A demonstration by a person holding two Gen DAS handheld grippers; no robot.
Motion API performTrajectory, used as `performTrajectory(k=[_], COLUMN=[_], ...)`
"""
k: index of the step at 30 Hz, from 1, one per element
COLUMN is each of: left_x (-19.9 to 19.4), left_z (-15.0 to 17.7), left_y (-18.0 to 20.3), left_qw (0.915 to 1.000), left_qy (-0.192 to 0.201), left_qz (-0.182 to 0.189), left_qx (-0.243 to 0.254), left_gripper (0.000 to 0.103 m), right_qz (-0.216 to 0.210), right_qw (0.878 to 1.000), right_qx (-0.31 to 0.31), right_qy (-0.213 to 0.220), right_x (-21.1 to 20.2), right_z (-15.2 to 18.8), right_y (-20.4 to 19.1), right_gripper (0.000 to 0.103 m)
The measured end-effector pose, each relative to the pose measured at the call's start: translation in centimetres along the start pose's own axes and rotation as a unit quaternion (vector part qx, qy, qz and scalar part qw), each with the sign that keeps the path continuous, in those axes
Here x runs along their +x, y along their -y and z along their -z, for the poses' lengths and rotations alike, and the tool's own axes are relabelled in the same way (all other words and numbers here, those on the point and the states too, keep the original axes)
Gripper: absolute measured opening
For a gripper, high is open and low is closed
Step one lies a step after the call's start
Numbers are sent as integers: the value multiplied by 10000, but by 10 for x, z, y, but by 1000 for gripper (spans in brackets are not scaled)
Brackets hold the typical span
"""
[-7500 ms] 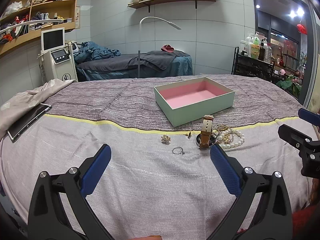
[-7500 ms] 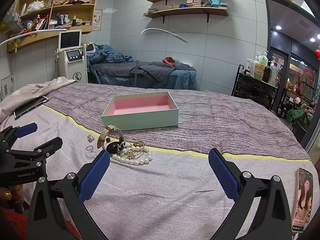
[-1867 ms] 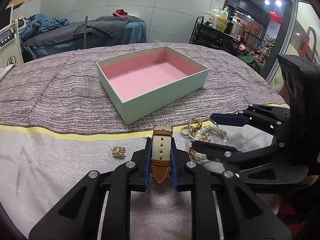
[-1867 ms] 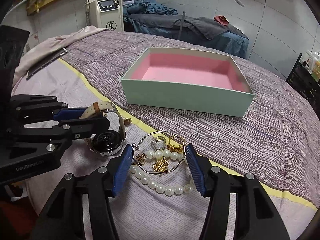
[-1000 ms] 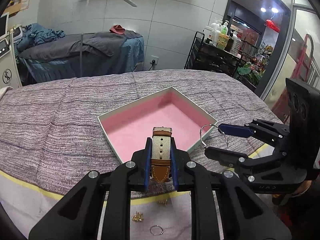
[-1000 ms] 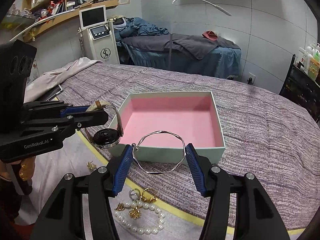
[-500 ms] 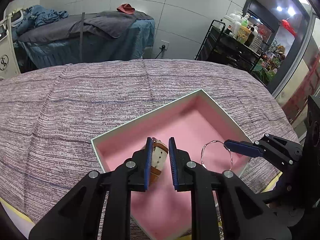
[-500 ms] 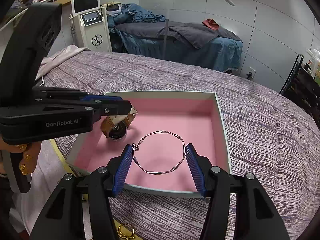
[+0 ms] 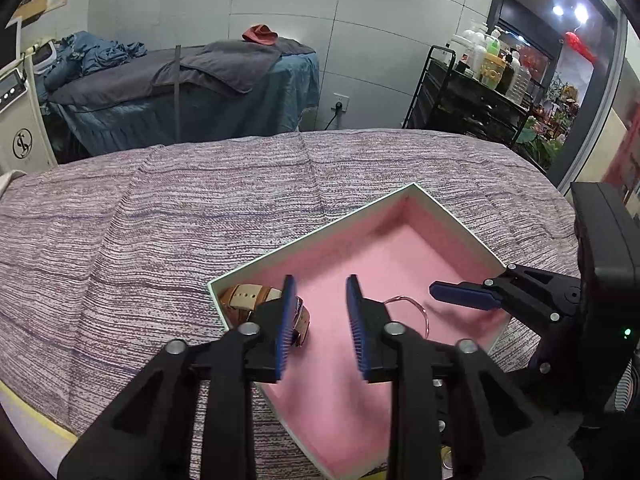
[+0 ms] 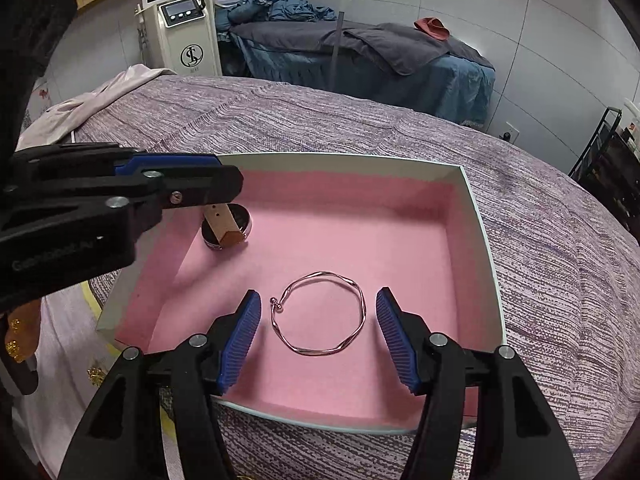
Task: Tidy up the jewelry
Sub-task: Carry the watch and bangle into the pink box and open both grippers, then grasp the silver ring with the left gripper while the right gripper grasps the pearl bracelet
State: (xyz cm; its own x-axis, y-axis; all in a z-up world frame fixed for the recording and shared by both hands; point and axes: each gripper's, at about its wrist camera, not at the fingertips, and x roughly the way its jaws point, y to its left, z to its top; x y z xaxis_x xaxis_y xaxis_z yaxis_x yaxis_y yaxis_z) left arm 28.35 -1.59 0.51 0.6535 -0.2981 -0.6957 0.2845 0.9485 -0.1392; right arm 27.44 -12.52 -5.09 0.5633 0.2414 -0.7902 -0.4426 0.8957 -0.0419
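Note:
A pale green box with pink lining (image 9: 308, 237) (image 10: 476, 216) sits on the striped purple cover. The brown-strapped watch (image 9: 256, 300) (image 10: 226, 228) lies in the box's left corner. The thin silver bangle (image 10: 320, 312) (image 9: 420, 312) lies flat on the pink floor. My left gripper (image 9: 320, 320) is open over the box, just right of the watch, and it also shows in the right wrist view (image 10: 184, 182). My right gripper (image 10: 318, 332) is open with the bangle lying free between its fingers, and it also shows in the left wrist view (image 9: 464, 296).
Small gold jewelry (image 10: 96, 374) lies on the lighter cloth left of the box. A massage bed (image 9: 180, 80), a white machine (image 10: 180, 28) and a black trolley with bottles (image 9: 480, 92) stand behind the table.
Both grippers opened inside the box. The watch dropped from my left gripper into the box's corner, and the bangle dropped from my right gripper onto the pink floor.

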Motion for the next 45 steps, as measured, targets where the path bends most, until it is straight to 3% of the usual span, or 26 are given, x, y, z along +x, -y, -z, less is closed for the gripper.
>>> performTrajectory(k=[2,3,5,9,14,19,32,45], left_x=[-16,-24,-37,-58,-70,-80,-95,-92], left_z=[3,6,12,38,75,101,145,175], left_y=[0,-2,-3,-9,-16,-15,-4,6], left_qw=[9995,9990,9983,9972,9981,9979,9976,9982], left_qy=[298,426,565,673,461,394,179,-84], left_qz=[-46,-60,-99,-302,-324,-435,-617,-540], left_qx=[-59,-99,-139,-152,-267,-273,-243,-251], left_gripper=[76,82,83,97,97,97,97,97], right_qz=[11,18,-7,56,60,59,334,328], right_qw=[9999,9998,9994,9984,9959,9923,9929,9958], right_qx=[40,57,94,325,630,799,1018,846], right_qy=[111,188,343,462,653,946,522,95], right_x=[-6,-12,-24,-46,-71,-94,-99,-92], right_z=[0,1,5,16,37,54,104,131], right_y=[0,-1,-2,0,4,5,6,-9], right_gripper=[62,63,69,78,86,86,86,65])
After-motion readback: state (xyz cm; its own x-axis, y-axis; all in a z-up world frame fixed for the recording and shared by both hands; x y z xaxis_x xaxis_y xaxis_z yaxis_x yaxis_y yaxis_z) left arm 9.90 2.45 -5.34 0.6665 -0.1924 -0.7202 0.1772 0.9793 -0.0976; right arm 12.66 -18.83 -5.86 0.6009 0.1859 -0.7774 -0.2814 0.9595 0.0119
